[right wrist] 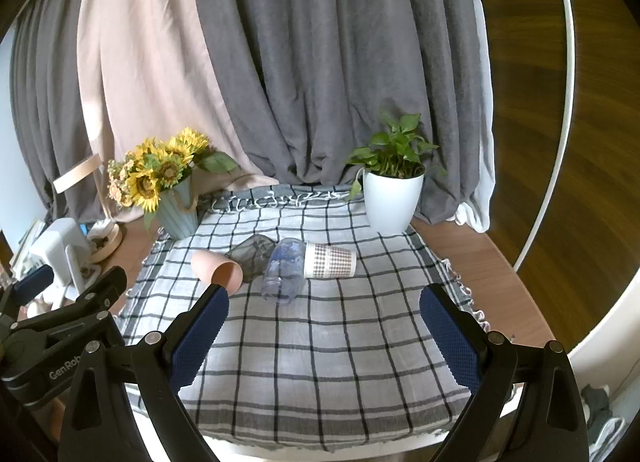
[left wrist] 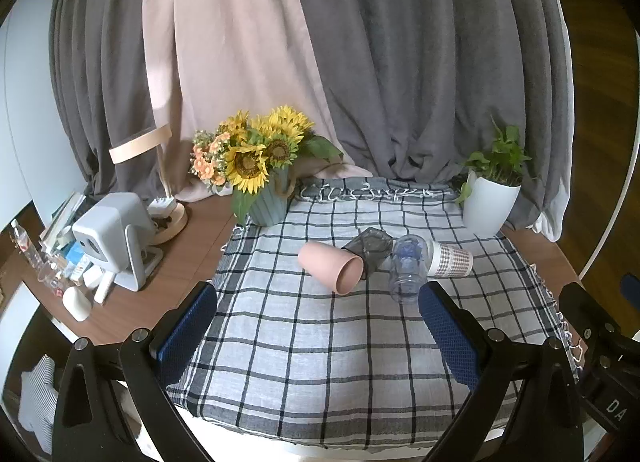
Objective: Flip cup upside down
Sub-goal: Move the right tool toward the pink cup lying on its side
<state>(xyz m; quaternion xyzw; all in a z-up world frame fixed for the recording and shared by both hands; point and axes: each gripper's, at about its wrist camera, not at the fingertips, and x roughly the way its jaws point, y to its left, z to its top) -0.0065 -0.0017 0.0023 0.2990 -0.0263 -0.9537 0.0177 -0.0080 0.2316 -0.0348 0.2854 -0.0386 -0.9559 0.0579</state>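
Observation:
Several cups lie on their sides in a row on the checked cloth (left wrist: 304,346): a pink cup (left wrist: 330,266) (right wrist: 216,268), a dark grey clear cup (left wrist: 370,250) (right wrist: 252,254), a clear bluish cup (left wrist: 408,268) (right wrist: 284,272) and a white paper cup with a checked band (left wrist: 450,260) (right wrist: 330,260). My left gripper (left wrist: 316,302) is open and empty, short of the cups. My right gripper (right wrist: 324,302) is open and empty, also in front of them.
A sunflower vase (left wrist: 268,201) (right wrist: 178,213) stands at the back left of the cloth (right wrist: 320,350). A white plant pot (left wrist: 490,201) (right wrist: 392,197) stands at the back right. A lamp and a grey device (left wrist: 116,240) crowd the wooden table at left. Curtains hang behind.

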